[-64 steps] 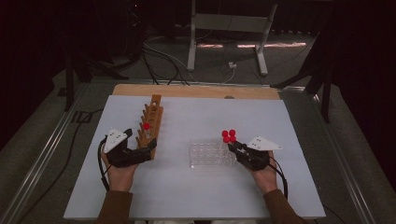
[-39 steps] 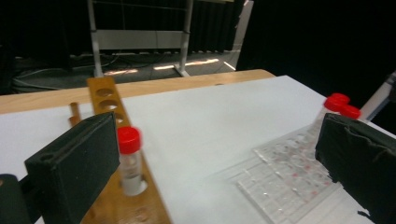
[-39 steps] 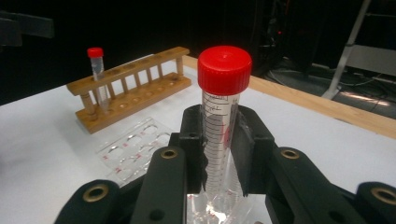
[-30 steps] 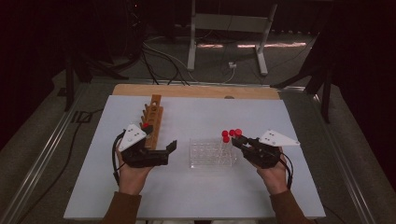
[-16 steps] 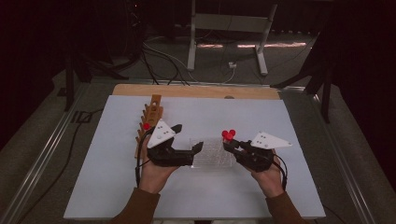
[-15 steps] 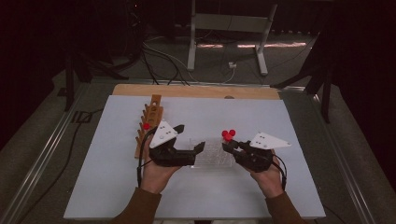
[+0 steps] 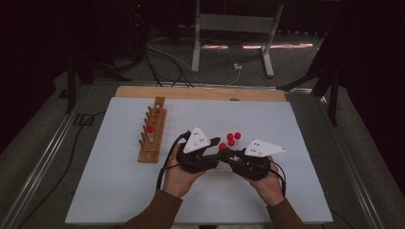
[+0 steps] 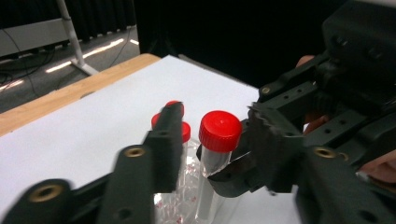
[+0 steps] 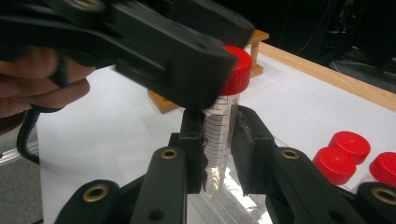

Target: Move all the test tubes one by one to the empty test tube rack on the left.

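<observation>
My right gripper [image 9: 218, 122] is shut on a clear graduated tube [image 9: 220, 140] with a red cap [image 9: 236, 70], holding it upright over a clear plastic rack [image 9: 245, 207]. My left gripper [image 8: 213, 119] is open, its jaws on either side of that red cap [image 8: 220, 130] with a gap at the left jaw. In the high view the left gripper [image 7: 215, 148] and the right gripper [image 7: 228, 156] meet tip to tip at the table's middle, by the held cap [image 7: 223, 146].
Three more red-capped tubes [image 7: 233, 138] stand in the clear rack behind the grippers. A wooden rack [image 7: 152, 136] to the left holds one red-capped tube [image 7: 149, 129]. The white table top [image 7: 296, 191] has a wooden strip [image 7: 200, 92] along its far edge.
My left gripper has left the wooden rack and swung right to the right gripper. The right gripper has shifted slightly left, holding a tube.
</observation>
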### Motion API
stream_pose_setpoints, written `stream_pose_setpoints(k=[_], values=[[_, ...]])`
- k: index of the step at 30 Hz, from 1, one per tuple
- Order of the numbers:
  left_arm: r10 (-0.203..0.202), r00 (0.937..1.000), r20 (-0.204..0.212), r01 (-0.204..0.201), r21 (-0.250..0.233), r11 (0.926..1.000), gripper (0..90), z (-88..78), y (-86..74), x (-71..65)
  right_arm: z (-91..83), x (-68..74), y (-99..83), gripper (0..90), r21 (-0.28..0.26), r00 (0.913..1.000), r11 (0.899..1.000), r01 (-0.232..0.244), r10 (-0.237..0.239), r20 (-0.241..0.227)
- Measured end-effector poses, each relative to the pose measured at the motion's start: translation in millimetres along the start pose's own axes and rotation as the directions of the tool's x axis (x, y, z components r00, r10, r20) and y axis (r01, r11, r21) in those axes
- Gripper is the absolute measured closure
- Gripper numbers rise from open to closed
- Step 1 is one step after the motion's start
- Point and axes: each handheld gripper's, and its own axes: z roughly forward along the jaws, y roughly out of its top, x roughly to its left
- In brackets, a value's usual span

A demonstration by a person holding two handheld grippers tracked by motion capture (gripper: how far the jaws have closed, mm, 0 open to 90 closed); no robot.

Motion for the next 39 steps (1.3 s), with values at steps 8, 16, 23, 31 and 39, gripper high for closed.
stream_pose_setpoints(k=[8,16,23,31,39], values=[[-0.015,0.9997,0.019,0.015,-0.006,0.9999,71.2,-2.0,0.2,3.4,0.8,0.1,-0.5,73.5,-0.006,0.9999,1.0,-0.004,0.004,-0.012],[-0.038,0.9989,-0.025,0.038,-0.025,0.999,71.3,-10.8,1.3,15.7,-7.0,-6.1,2.5,32.4,-0.044,0.9992,0.998,-0.037,0.036,-0.015],[-0.063,0.9956,-0.069,0.06,-0.047,0.9971,71.3,-24.5,0.6,33.4,-18.3,-18.4,3.7,10.9,-0.076,0.9958,0.994,-0.073,0.077,0.05],[-0.077,0.9874,-0.138,0.07,-0.058,0.9959,71.3,-40.2,-0.7,55.0,-28.2,-33.0,-0.5,2.0,-0.101,0.9886,0.989,-0.11,0.119,0.093],[-0.096,0.9742,-0.204,0.082,-0.075,0.9938,71.3,-59.8,-1.2,78.3,-30.4,-36.5,-2.2,1.9,-0.112,0.9862,0.986,-0.121,0.132,0.099]])
